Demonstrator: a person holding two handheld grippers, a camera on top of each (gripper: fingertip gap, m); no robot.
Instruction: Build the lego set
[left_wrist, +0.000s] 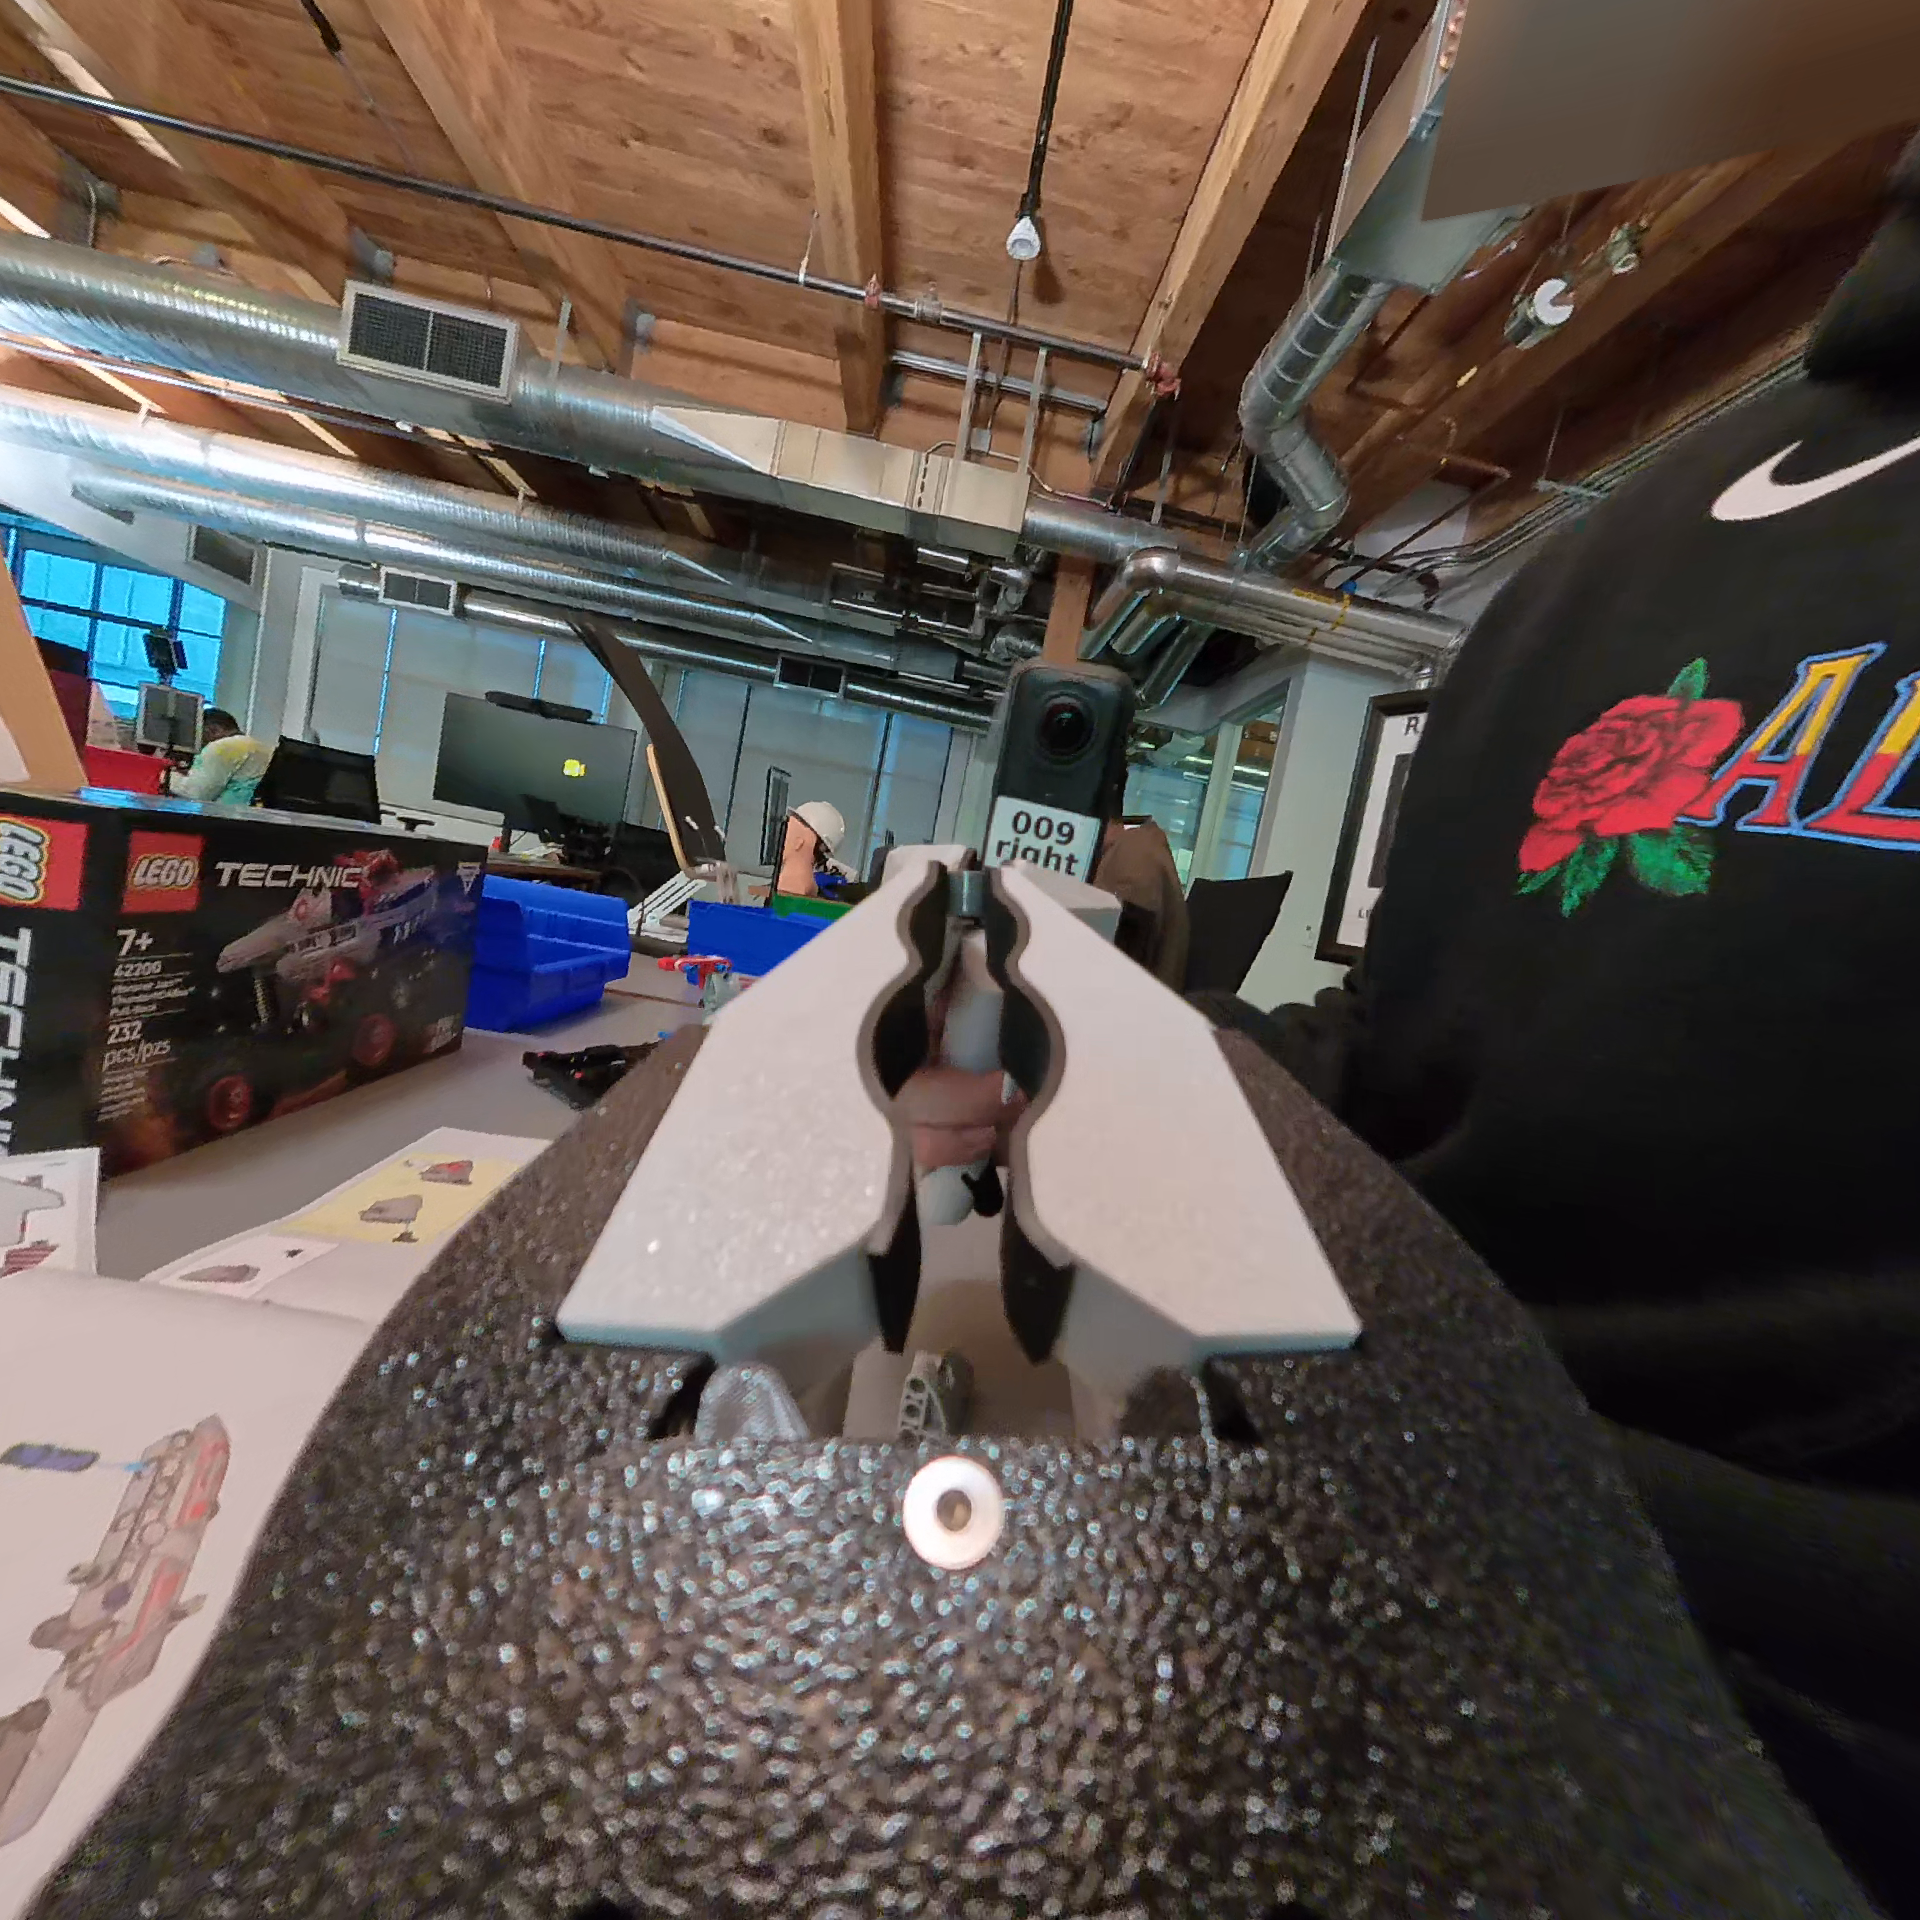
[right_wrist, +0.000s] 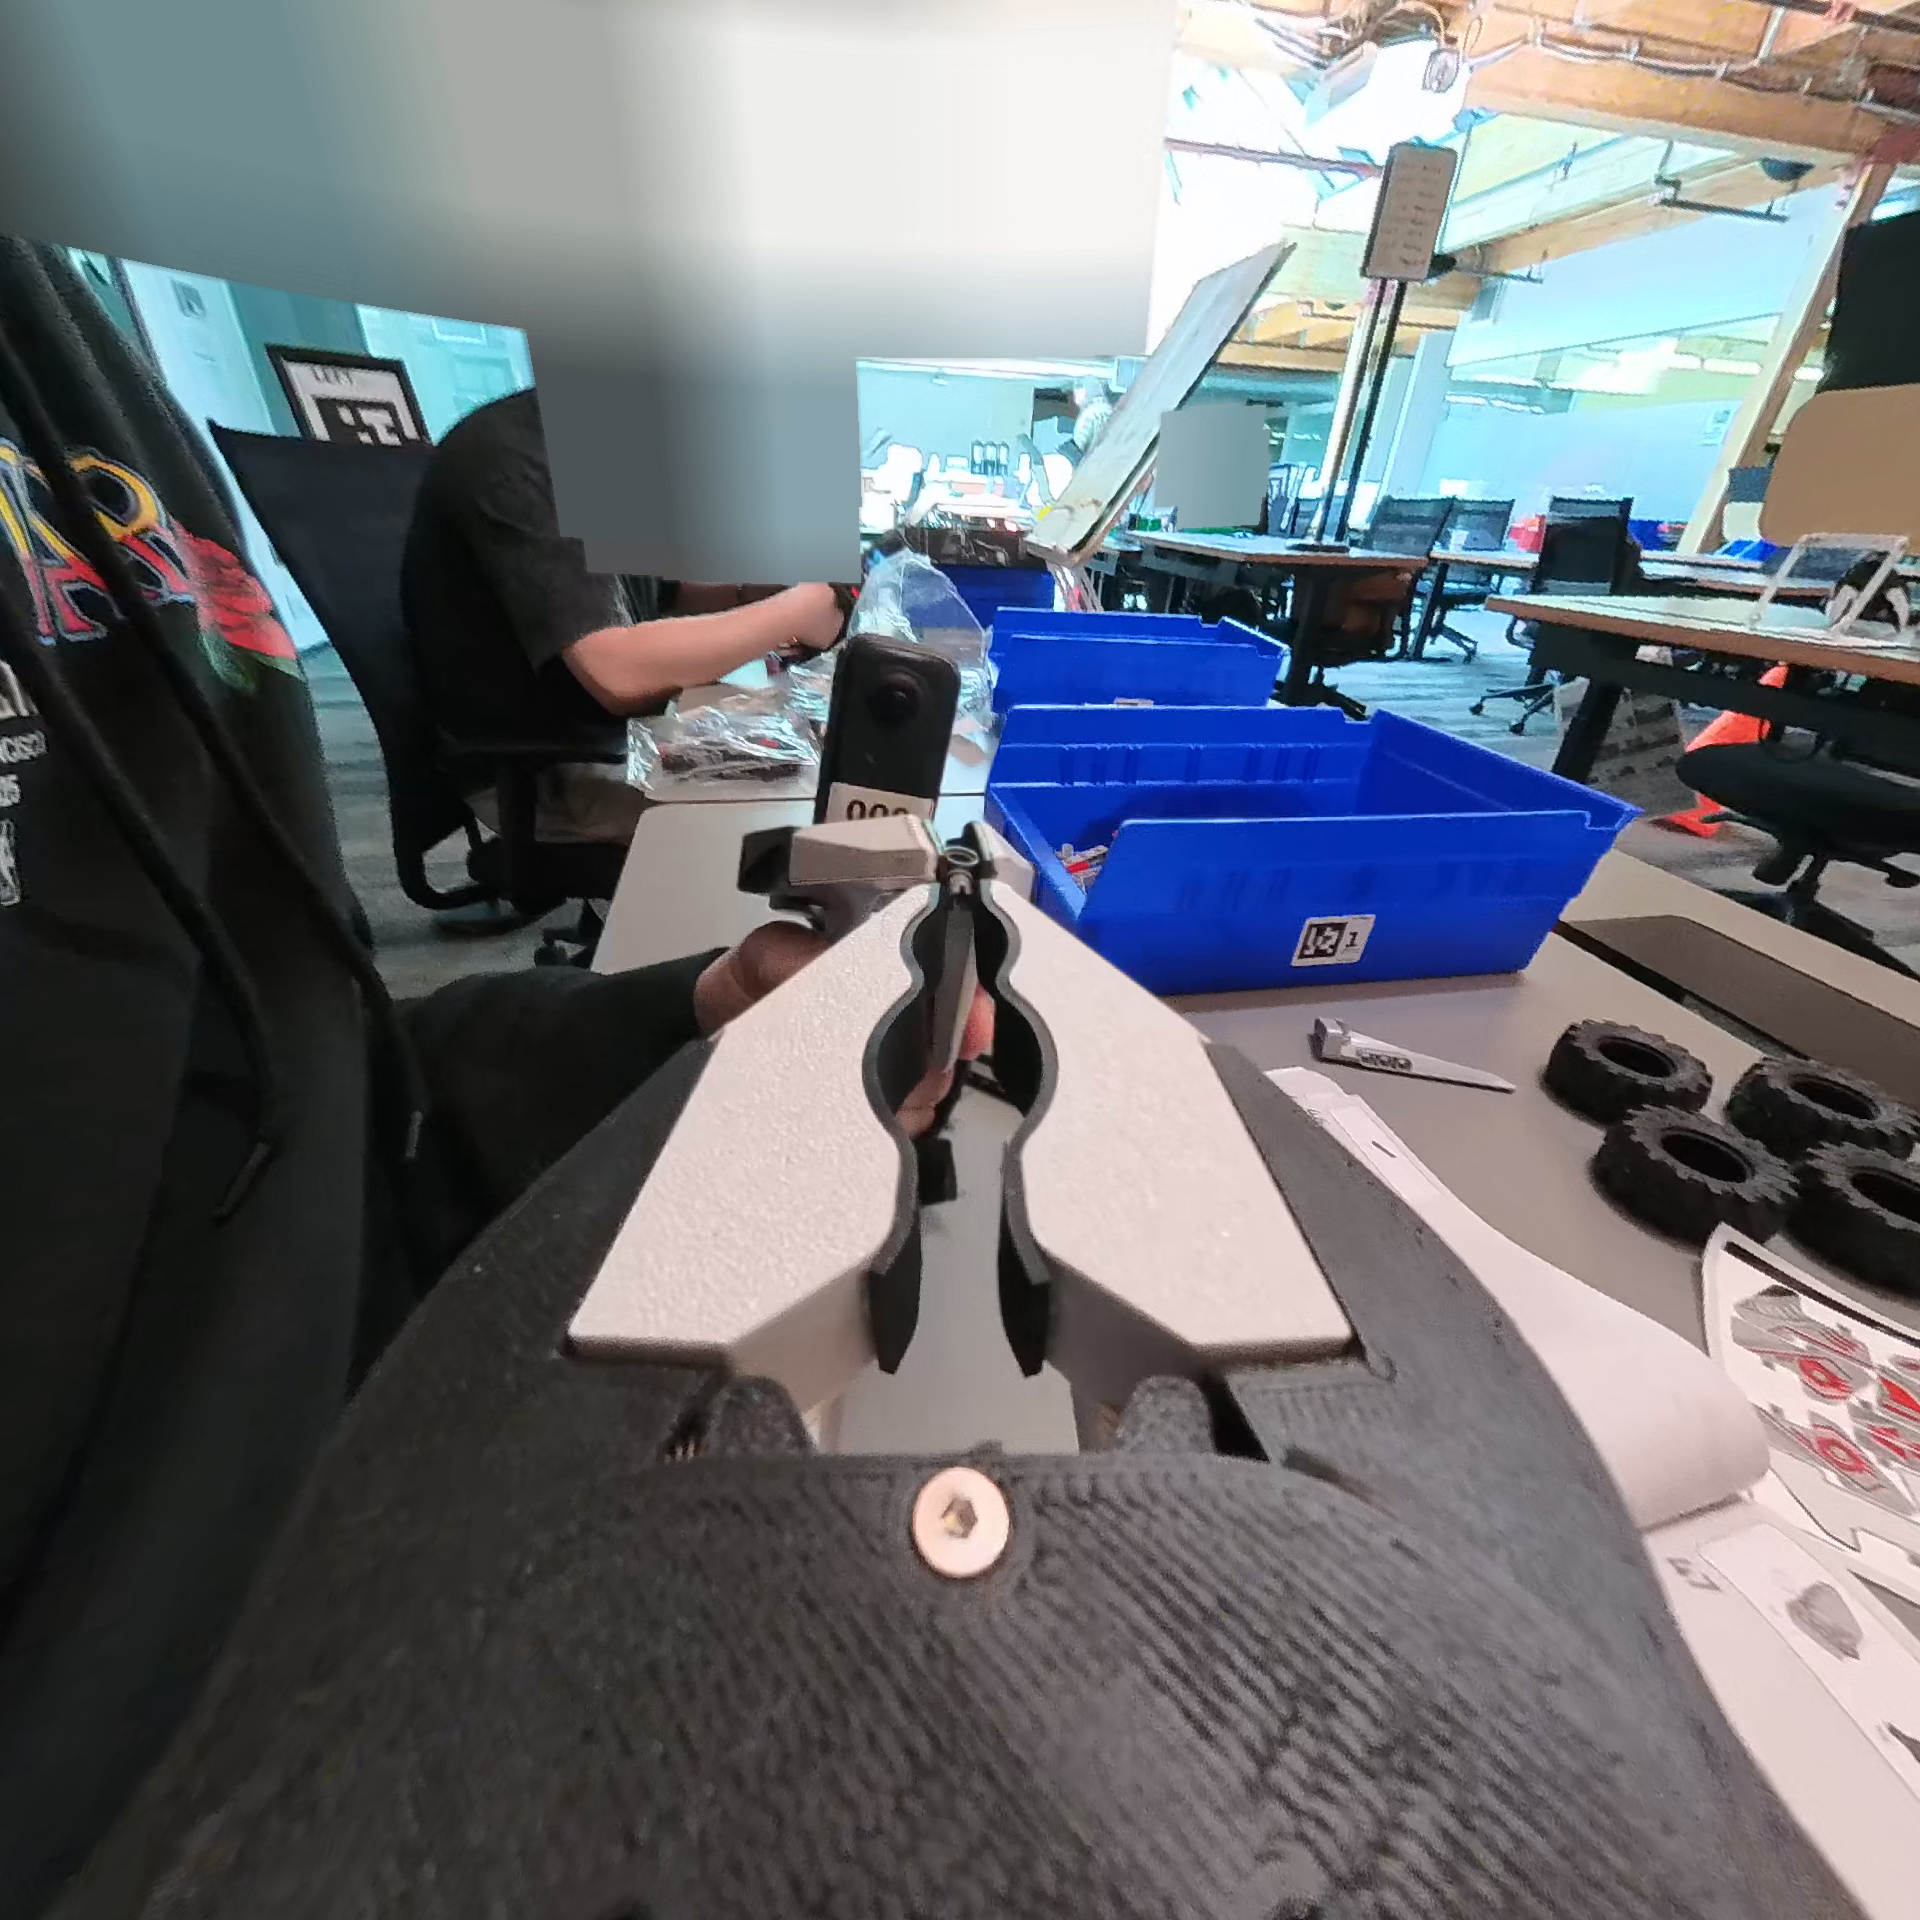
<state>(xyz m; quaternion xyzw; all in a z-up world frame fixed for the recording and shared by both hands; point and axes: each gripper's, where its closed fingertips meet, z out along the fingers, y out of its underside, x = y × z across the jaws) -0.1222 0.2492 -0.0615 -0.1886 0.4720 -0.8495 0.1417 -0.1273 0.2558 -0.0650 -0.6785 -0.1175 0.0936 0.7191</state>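
We hold both grippers up facing each other, the left gripper (left_wrist: 968, 902) pinching a small grey piece (left_wrist: 970, 896) and the right gripper (right_wrist: 962, 868) narrowed on a thin black pin (right_wrist: 958, 883). We judge the build early: four tyres (right_wrist: 1627, 1070) lie loose at the right, and the set's box (left_wrist: 249, 966) stands far left.

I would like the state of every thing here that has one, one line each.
left gripper: shut on a small grey piece
right gripper: shut on a thin dark piece
blue bin: open, small parts inside
black tyres: loose, lying flat on table
set box: upright
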